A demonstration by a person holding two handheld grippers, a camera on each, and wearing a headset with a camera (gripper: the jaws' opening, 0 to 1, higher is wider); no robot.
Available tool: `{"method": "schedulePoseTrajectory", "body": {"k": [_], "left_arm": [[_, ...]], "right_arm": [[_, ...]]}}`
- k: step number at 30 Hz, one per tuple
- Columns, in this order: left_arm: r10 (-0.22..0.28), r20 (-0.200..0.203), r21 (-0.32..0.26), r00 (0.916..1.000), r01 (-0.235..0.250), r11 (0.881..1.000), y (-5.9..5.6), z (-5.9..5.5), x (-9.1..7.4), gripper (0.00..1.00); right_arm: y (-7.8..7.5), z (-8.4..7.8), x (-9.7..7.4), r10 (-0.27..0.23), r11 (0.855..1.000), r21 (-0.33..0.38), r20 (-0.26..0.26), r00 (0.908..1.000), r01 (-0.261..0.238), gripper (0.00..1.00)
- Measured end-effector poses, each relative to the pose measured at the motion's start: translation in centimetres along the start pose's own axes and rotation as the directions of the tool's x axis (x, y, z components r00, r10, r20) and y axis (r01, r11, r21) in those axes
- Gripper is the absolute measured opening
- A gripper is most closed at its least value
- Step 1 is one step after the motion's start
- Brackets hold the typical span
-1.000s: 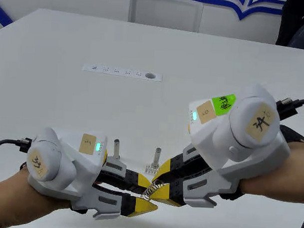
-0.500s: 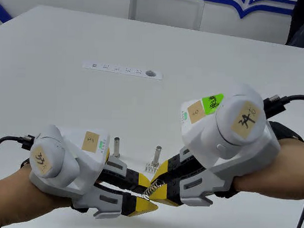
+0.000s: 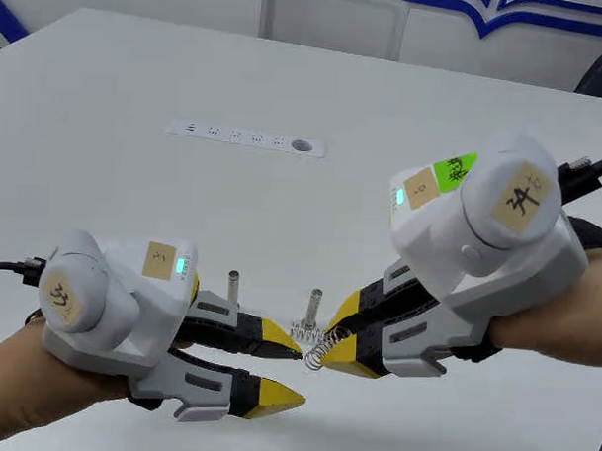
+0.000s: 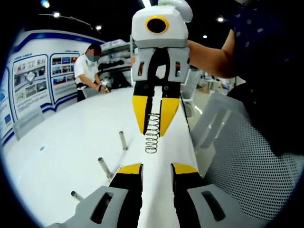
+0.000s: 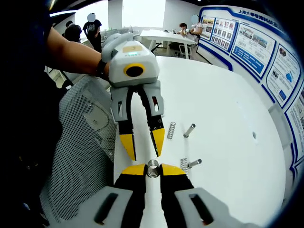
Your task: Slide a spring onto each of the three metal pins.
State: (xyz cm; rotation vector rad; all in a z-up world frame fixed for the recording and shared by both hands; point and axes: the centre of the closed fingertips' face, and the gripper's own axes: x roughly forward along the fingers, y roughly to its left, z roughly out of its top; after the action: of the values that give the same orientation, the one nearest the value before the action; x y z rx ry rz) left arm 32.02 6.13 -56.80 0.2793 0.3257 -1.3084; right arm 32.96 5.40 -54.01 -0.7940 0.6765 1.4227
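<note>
Backing off to the left, the left yellow-tipped tongs (image 3: 298, 374) are standing spread and clear of the small coiled wire spring (image 3: 321, 348), which the right tongs (image 5: 152, 171) are pinching alone just near of the upright grey metal pin (image 3: 314, 303), seemingly readying it for threading.

Broad white bench (image 3: 138, 81), matt, with a flush white socket strip (image 3: 245, 139) set in its top. Grey mesh chair back (image 5: 85, 137) beside it. Blue-trimmed wall display boards (image 4: 28, 76); ceiling spotlights (image 4: 57, 14) lit
</note>
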Motion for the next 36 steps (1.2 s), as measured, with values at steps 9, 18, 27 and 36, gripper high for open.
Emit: {"method": "schedulePoseTrajectory", "body": {"k": [9,18,27,36], "left_arm": [[0.068,0.014,-0.041,0.9976,-0.067,0.997,1.3,-0.2,-1.9,0.32],[0.153,0.015,-0.096,0.9881,-0.151,0.984,2.3,-1.3,-4.1,0.40],[0.238,0.029,-0.140,0.9708,-0.232,0.963,3.2,-1.8,-6.1,0.45],[0.291,0.032,-0.176,0.9561,-0.281,0.943,3.4,-2.5,-7.3,0.49]], "right_arm": [[-2.4,-2.1,-1.8,-0.053,0.998,0.031,-0.044,0.9976,0.054,0.12],[-5.0,-4.0,-3.5,-0.104,0.993,0.046,-0.097,0.9898,0.109,0.12],[-7.4,-5.2,-4.4,-0.131,0.989,0.055,-0.145,0.9808,0.140,0.12],[-9.0,-7.8,-3.4,-0.120,0.988,0.065,-0.242,0.9629,0.139,0.12]]}}
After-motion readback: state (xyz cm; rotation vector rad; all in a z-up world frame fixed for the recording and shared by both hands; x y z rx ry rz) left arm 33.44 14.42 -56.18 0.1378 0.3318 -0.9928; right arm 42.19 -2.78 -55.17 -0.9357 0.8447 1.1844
